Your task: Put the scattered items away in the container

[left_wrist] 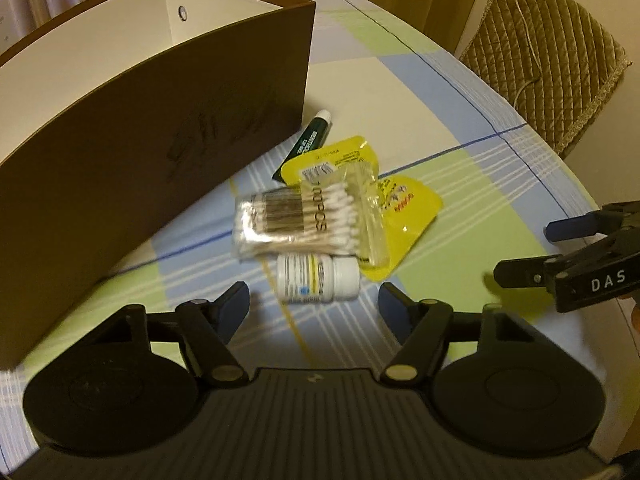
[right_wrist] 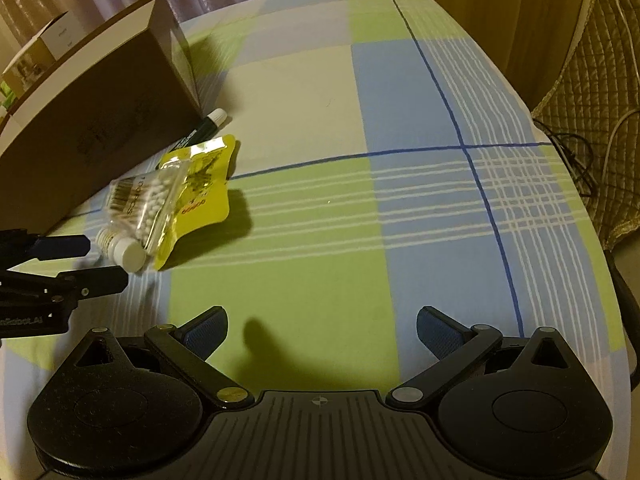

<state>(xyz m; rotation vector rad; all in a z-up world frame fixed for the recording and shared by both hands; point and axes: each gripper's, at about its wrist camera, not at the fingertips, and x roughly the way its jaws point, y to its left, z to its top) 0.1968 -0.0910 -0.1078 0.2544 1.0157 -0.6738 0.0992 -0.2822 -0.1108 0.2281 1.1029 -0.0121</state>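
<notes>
Hovering low over the checked blue-and-green tablecloth [left_wrist: 460, 128], the left gripper [left_wrist: 314, 300] spreads its jaws wide toward a small white pill bottle [left_wrist: 318, 278]. Against it lie a clear bag of cotton swabs [left_wrist: 296, 220], a yellow foil pouch [left_wrist: 404, 216] and a dark green tube [left_wrist: 306, 140], beside the tall brown cardboard box [left_wrist: 152, 120]. The right gripper [right_wrist: 320, 334] hangs wide apart, empty, over bare cloth.

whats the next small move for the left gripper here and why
Probably ease the left gripper forward so its open jaws straddle the white pill bottle. The bottle lies on its side just ahead of them, the nearest item in the pile, with the cotton swab pack and yellow pouch behind. The brown box stands open on the left.
</notes>
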